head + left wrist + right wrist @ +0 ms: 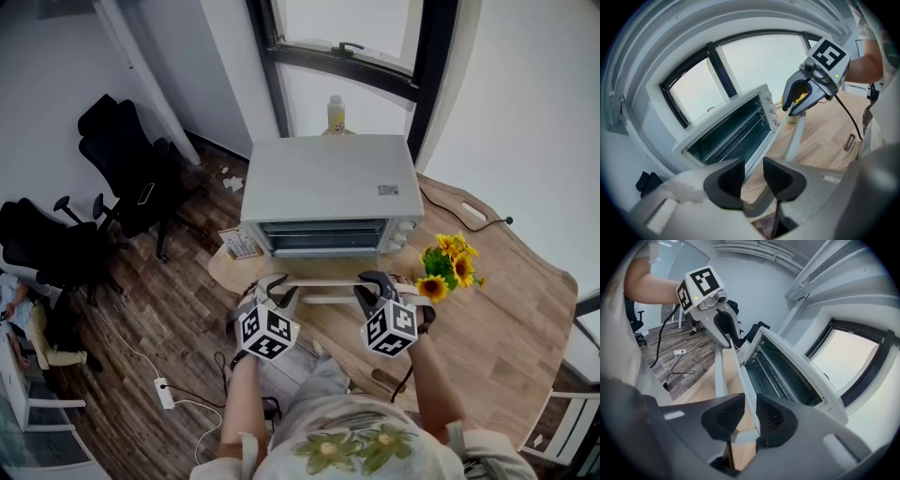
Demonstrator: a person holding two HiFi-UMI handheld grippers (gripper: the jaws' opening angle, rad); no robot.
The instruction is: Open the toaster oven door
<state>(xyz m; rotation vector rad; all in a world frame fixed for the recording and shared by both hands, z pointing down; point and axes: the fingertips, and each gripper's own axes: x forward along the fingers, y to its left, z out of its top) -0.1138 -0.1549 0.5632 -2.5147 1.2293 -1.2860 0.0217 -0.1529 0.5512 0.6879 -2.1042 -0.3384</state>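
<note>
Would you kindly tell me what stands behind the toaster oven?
A small bottle with a yellowish label shows above the toaster oven. Its base is covered by the oven, so what it stands on is unseen.

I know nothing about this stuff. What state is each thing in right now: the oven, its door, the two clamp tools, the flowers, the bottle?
toaster oven: standing on the wooden table, inside exposed.
oven door: swung fully down, lying about level.
left gripper: closed on the door's front edge.
right gripper: closed on the same edge, at the other end.
sunflowers: upright beside the oven.
bottle: upright behind the oven.
</note>
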